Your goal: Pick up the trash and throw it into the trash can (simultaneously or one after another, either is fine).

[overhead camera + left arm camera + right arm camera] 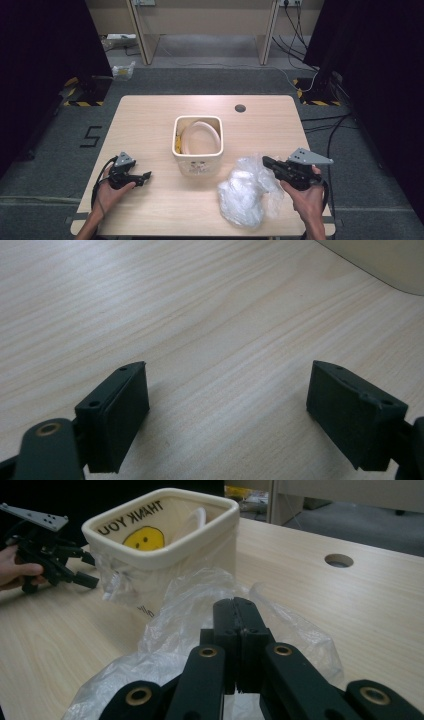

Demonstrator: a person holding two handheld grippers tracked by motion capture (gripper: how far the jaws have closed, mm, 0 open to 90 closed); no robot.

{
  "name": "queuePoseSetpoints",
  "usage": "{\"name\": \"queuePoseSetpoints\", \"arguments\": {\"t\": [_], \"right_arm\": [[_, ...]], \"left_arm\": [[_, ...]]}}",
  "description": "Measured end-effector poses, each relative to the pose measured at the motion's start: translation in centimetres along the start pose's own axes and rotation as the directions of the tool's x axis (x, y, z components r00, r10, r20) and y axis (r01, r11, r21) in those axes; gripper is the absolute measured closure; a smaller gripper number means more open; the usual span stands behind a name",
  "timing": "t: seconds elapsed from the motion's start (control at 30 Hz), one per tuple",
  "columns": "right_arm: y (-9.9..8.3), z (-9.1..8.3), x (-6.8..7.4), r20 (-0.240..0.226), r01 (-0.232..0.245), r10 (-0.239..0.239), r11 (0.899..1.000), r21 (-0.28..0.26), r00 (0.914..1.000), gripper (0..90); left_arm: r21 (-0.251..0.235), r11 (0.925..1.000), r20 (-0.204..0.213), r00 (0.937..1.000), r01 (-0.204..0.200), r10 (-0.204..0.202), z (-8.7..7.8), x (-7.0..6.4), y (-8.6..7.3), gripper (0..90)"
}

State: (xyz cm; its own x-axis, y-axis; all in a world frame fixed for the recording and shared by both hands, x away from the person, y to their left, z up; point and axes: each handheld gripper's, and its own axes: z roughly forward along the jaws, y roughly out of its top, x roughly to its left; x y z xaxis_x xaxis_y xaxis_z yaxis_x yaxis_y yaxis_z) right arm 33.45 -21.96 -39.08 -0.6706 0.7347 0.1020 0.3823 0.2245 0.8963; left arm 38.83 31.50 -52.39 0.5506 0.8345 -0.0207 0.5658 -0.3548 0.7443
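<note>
Pulling too fast could make the plastic bag (200, 625) slip out or tear, because it is thin and slippery. The right gripper (242, 615) has its fingers pressed together, and I cannot tell if they pinch the bag. It lies crumpled and see-through, under and around those fingers, beside the bin (165, 535). The left gripper (227, 405) has fingers spread wide over bare table (200, 315).

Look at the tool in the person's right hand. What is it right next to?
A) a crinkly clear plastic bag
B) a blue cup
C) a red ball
A: the right tool, jaws pressed together, sits at the clear plastic bag beside the cream bin.
</note>
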Motion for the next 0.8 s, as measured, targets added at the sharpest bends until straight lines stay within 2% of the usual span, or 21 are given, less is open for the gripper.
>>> {"name": "queuePoseSetpoints", "arguments": {"t": [0.27,0.43,0.8], "right_arm": [[1.8,1.7,0.3,-0.031,0.02,-0.02,1.0,0.003,0.9993,89.8],[3.7,3.3,0.7,-0.053,0.051,-0.051,0.999,0.011,0.9973,89.8],[6.4,5.4,1.2,-0.095,0.072,-0.071,0.997,0.002,0.9929,89.8]], "left_arm": [[0.0,1.0,0.0,1.0,-0.001,0.001,0.0,0.0,0.0,16.1],[0.0,1.0,0.0,1.0,0.0,0.0,0.0,0.0,0.0,16.2],[-0.002,1.0,-0.001,1.0,0.0,0.0,0.0,0.0,0.0,16.1]]}}
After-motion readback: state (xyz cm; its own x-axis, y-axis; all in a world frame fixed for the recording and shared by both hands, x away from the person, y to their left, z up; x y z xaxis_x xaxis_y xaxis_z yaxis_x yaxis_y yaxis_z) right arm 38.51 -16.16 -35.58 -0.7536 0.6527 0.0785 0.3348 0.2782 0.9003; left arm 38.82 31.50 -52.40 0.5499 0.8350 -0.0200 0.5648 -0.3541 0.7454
